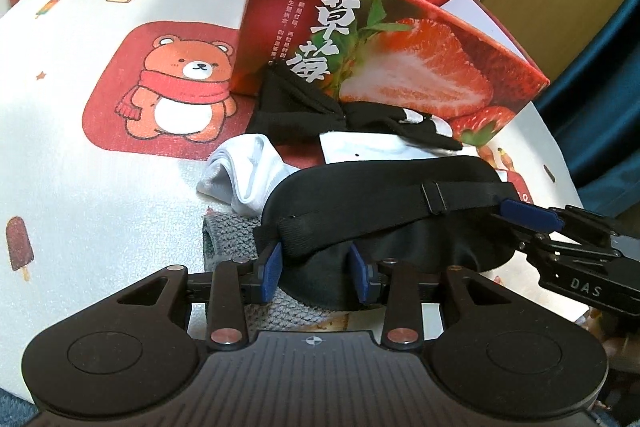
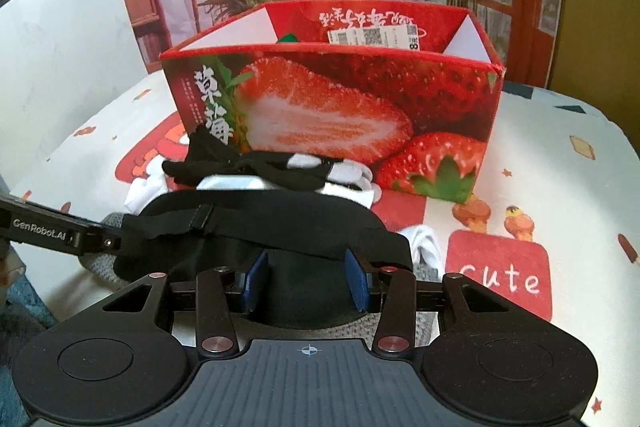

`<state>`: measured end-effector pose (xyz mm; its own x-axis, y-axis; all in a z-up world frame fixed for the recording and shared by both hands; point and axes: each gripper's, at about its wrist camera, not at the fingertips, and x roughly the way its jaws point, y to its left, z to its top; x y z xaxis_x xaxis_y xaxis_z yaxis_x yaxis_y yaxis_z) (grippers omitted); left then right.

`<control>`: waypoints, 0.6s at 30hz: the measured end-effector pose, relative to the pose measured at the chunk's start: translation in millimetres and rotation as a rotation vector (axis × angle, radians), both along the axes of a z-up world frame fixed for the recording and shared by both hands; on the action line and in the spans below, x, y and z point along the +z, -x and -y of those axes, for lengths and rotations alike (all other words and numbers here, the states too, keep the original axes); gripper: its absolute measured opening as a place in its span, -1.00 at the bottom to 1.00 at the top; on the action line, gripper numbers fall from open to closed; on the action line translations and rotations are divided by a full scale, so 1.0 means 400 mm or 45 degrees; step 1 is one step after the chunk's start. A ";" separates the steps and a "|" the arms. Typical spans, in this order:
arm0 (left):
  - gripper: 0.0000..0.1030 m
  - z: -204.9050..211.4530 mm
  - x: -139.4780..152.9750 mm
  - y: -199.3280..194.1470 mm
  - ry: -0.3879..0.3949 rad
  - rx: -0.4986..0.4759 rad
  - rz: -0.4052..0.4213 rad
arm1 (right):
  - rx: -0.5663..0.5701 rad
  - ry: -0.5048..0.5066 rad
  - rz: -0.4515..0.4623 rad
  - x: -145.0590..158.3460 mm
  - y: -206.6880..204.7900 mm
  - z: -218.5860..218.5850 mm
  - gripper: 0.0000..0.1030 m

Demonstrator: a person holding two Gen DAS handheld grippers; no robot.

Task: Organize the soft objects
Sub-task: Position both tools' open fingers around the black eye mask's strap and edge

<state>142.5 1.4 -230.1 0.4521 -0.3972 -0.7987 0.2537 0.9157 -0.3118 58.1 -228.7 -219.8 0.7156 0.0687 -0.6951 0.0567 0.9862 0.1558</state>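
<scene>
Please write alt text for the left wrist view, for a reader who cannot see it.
The left gripper straddles one end of a black eye mask, with the right gripper at its other end. The mask lies on white socks and a black sock, before an open strawberry box.

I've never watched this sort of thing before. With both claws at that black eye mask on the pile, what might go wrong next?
1. The eye mask lies on top of a white sock and a grey knitted cloth; a lift could drag those along.
2. Its loose strap might snag on the right gripper or the left gripper.
3. The strawberry box stands close behind the pile, so a hasty swing could knock it.
</scene>
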 end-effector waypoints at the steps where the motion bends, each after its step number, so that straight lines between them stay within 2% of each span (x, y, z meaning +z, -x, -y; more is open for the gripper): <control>1: -0.24 0.002 -0.001 0.000 -0.005 -0.005 0.005 | 0.003 0.000 -0.008 -0.002 0.001 -0.001 -0.21; 6: -0.23 0.007 -0.004 -0.006 -0.015 -0.016 0.022 | -0.006 -0.038 -0.057 -0.030 0.000 0.002 -0.21; 13: -0.22 0.002 -0.009 -0.035 0.010 0.003 0.032 | -0.031 -0.100 -0.032 -0.045 -0.009 0.021 -0.20; 18: -0.22 0.004 -0.009 -0.050 0.006 0.011 0.053 | -0.033 -0.098 -0.016 -0.045 -0.024 0.024 -0.20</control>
